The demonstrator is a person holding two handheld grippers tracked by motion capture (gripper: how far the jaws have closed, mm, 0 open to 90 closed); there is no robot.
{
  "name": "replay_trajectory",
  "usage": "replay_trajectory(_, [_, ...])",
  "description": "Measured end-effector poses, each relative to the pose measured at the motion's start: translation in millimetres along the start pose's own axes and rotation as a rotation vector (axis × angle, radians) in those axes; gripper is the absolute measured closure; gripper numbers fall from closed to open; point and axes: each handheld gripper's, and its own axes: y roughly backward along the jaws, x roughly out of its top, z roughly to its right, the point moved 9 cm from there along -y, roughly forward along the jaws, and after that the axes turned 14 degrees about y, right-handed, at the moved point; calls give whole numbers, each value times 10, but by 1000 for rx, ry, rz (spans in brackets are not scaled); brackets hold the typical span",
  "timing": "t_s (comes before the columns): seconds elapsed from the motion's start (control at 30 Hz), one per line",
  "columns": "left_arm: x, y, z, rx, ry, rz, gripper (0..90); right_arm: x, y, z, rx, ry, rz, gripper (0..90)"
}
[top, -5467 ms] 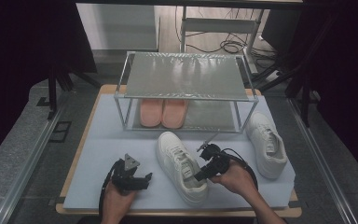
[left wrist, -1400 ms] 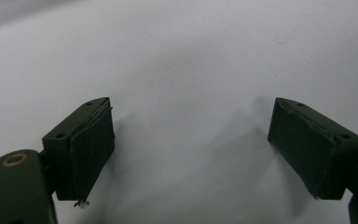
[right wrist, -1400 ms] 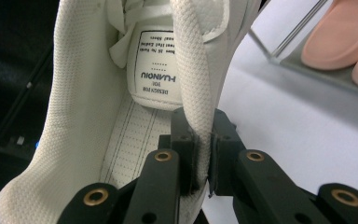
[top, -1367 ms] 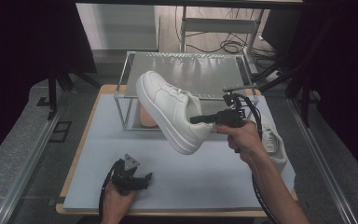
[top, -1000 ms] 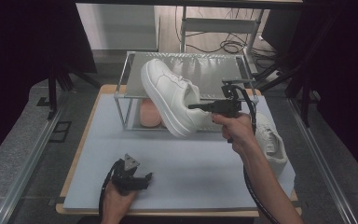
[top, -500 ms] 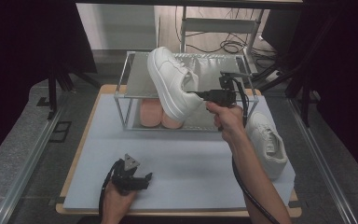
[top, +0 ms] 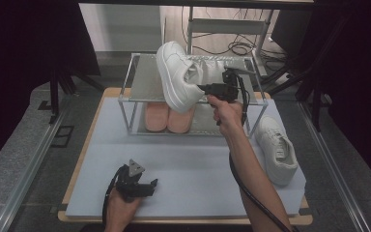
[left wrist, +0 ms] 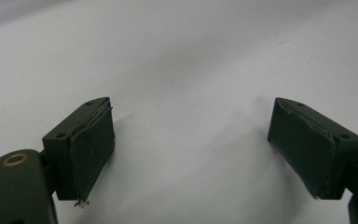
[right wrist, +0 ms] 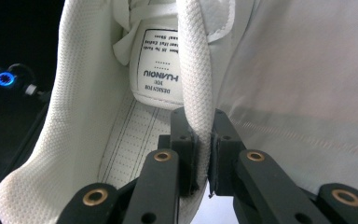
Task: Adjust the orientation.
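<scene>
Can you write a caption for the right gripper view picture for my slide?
The right gripper pinches the padded collar of a white sneaker, label showing inside.

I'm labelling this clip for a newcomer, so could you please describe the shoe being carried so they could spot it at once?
Start at the metal two-tier rack at the far side of the table. Above its top shelf hangs a white sneaker, tipped on its side with the sole facing left. Unlike the other white sneaker lying on the mat and the pink pair on the lower shelf, it is clamped by its collar in the right gripper.
</scene>
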Motion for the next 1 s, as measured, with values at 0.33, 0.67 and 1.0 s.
replay_trajectory(0.33, [-1,1,-1,-1,0,-2,145,98,-110,195,-54,-33,34,827])
replay_trajectory(0.67, [-1,1,-3,1,-2,-2,146,177,-210,305,-81,-74,60,820])
replay_trajectory(1.0, [-1,1,-2,1,-4,-1,147,219,-301,341,-126,-80,58,804])
